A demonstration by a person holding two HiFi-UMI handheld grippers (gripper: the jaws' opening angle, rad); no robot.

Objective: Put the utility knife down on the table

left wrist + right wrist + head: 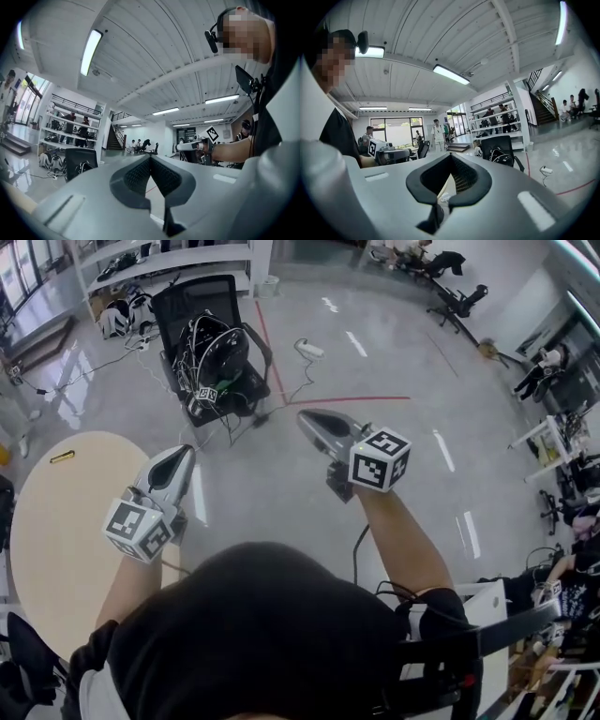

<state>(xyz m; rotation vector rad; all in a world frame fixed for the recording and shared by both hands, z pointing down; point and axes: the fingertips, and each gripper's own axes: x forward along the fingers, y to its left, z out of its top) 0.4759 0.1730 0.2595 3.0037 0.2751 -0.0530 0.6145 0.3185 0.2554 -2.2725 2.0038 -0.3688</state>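
A small yellow utility knife (62, 457) lies on the round beige table (52, 549) at the left, near its far edge. My left gripper (181, 454) is held level over the floor just right of the table, well apart from the knife. Its jaws meet at the tips (150, 158) with nothing between them. My right gripper (305, 416) hovers over open floor further right, also shut and empty (451, 157). Each gripper view shows the other gripper across from it: the right gripper (201, 144) and the left gripper (386, 154).
A black office chair (211, 352) loaded with cables stands on the floor ahead. A white power strip (309, 350) and red floor tape (361, 399) lie beyond. Shelving (169, 263) lines the back. A white desk (487, 601) is at the lower right.
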